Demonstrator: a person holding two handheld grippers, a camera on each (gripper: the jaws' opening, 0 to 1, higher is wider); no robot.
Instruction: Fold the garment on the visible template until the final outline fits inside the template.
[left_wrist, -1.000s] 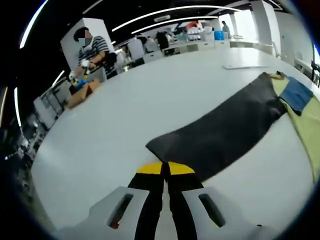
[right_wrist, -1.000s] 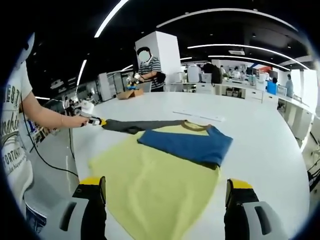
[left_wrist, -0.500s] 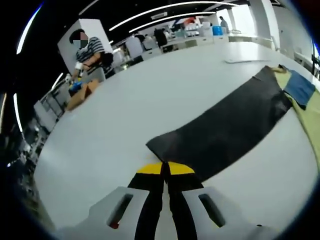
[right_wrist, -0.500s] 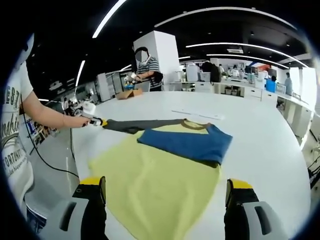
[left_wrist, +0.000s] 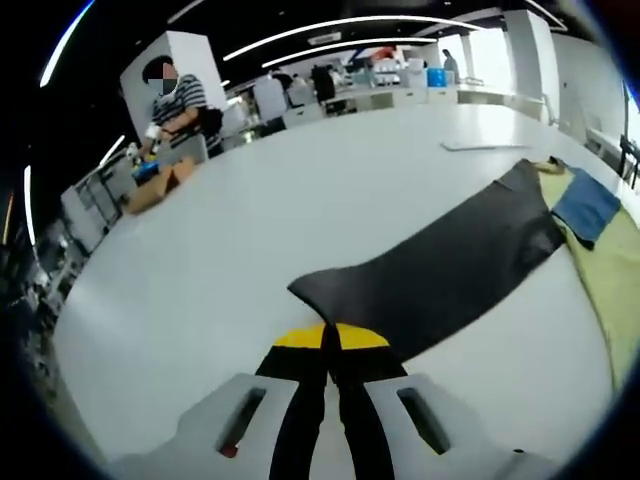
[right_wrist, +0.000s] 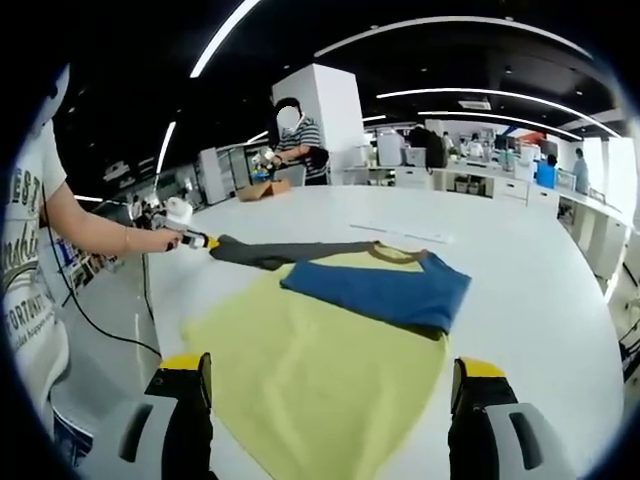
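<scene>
While left gripper (left_wrist: 327, 338) apparently pinches dark sleeve (left_wrist: 440, 270); right gripper (right_wrist: 335, 385) fingers spread.

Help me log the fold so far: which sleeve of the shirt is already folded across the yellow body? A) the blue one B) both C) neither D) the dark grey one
A: the blue sleeve lies across the yellow shirt body, while the dark grey sleeve stretches out over the white table, its end pinched in the left gripper.
</scene>
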